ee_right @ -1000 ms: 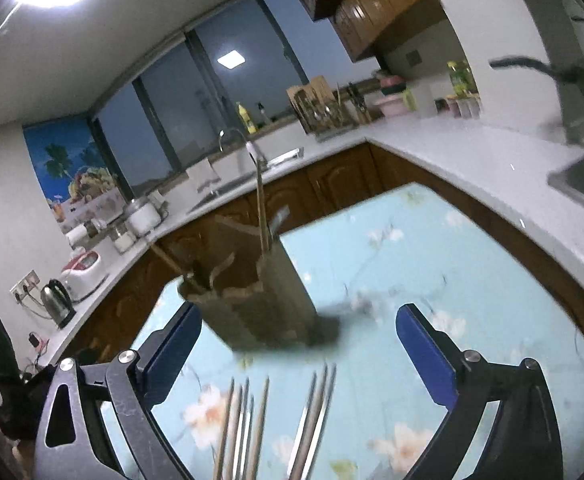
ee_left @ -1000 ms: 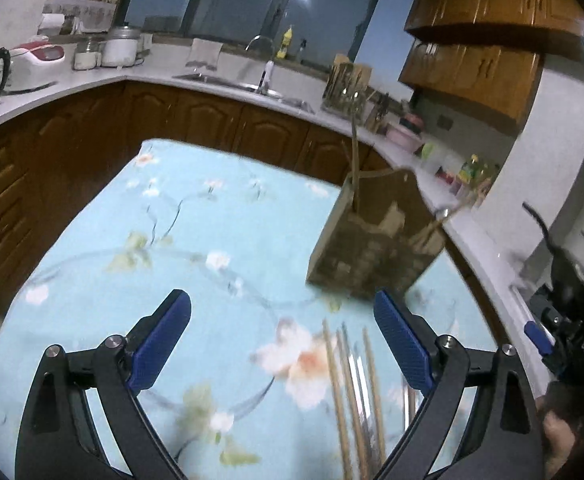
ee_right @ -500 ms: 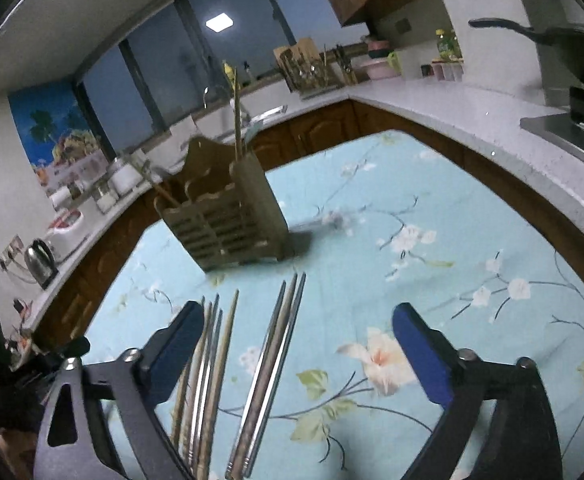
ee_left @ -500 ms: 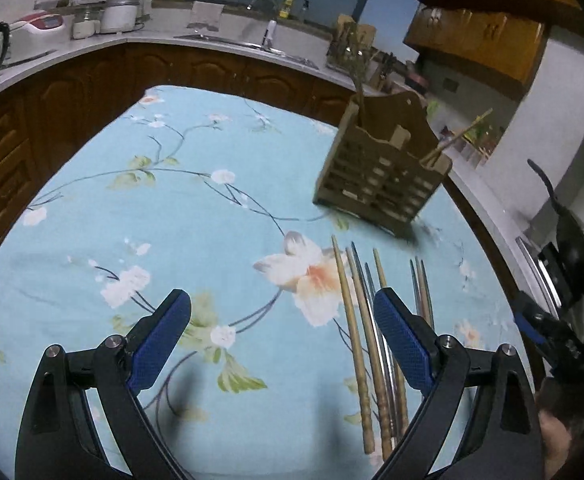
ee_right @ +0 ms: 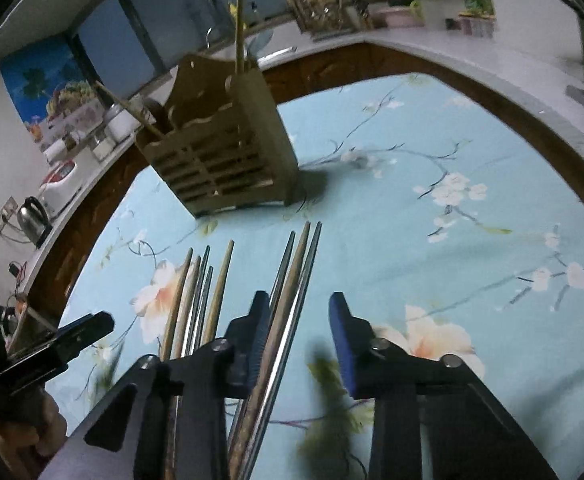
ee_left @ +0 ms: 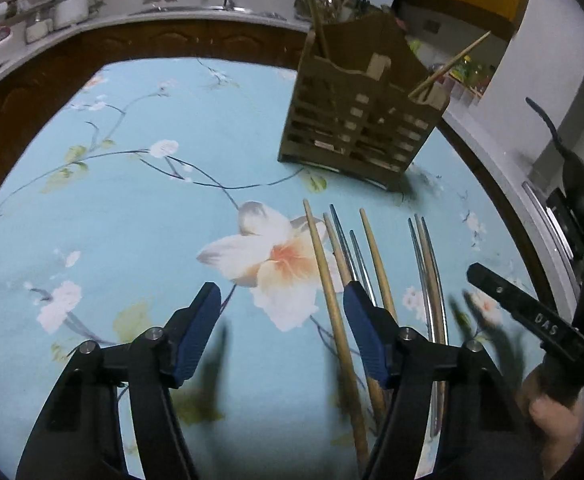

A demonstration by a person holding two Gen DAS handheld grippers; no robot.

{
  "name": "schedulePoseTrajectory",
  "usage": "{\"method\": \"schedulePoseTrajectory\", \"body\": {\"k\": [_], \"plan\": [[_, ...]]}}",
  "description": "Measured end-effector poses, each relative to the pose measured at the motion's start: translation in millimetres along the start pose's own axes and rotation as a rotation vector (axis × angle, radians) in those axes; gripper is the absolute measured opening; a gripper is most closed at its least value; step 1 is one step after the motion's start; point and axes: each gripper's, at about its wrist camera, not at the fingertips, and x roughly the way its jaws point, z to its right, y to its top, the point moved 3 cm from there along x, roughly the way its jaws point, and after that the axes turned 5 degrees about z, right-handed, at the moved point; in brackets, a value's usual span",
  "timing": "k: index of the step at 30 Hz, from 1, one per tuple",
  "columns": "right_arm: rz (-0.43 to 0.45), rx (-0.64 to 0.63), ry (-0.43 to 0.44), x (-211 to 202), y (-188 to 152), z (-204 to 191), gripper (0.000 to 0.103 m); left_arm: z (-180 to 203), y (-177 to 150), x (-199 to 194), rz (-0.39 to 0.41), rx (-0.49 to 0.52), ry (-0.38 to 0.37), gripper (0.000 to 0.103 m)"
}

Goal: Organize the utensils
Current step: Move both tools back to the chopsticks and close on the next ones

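Note:
A slatted wooden utensil holder [ee_left: 358,120] stands on the floral tablecloth, with two chopsticks standing in it; it also shows in the right wrist view [ee_right: 227,152]. Several wooden and metal chopsticks [ee_left: 332,272] lie side by side in front of it. My left gripper [ee_left: 281,330] is open, low over the cloth, with the leftmost wooden chopstick between its fingers. My right gripper [ee_right: 298,334] is open, partly narrowed, straddling a group of metal and wooden chopsticks [ee_right: 292,292]. The other loose chopsticks [ee_right: 197,300] lie to its left.
The blue floral tablecloth [ee_left: 139,208] covers the table. Wooden cabinets and a white countertop [ee_right: 472,52] curve around behind it. A kettle [ee_right: 31,216] and appliances stand on the counter at left. A stove with a pan [ee_left: 572,184] is at right.
Both grippers have dropped toward the table and moved over the chopsticks. Their jaws have narrowed, the right more than the left. The holder now looks closer.

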Motion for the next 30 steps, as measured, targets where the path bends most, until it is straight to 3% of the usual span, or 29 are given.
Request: {"method": "schedulePoseTrajectory", "body": {"k": [11,15,20,22,26,30], "plan": [[-0.092,-0.041,-0.044,38,5,0,0.017,9,19,38,-0.060,0.032,-0.017,0.056],[-0.101,-0.069,-0.059,44,7,-2,0.015,13,21,55,-0.097,0.044,-0.023,0.046],[-0.118,-0.079,-0.070,50,15,0,0.012,23,21,65,-0.095,0.099,-0.002,0.042],[-0.122,-0.095,-0.073,55,18,-2,0.012,26,21,68,-0.087,0.124,0.014,0.032],[-0.110,-0.083,-0.071,61,20,-3,0.013,39,19,71,-0.073,0.208,0.044,0.026],[-0.096,-0.136,-0.100,61,17,-10,0.012,42,18,71,-0.064,0.238,0.037,0.011]]}}
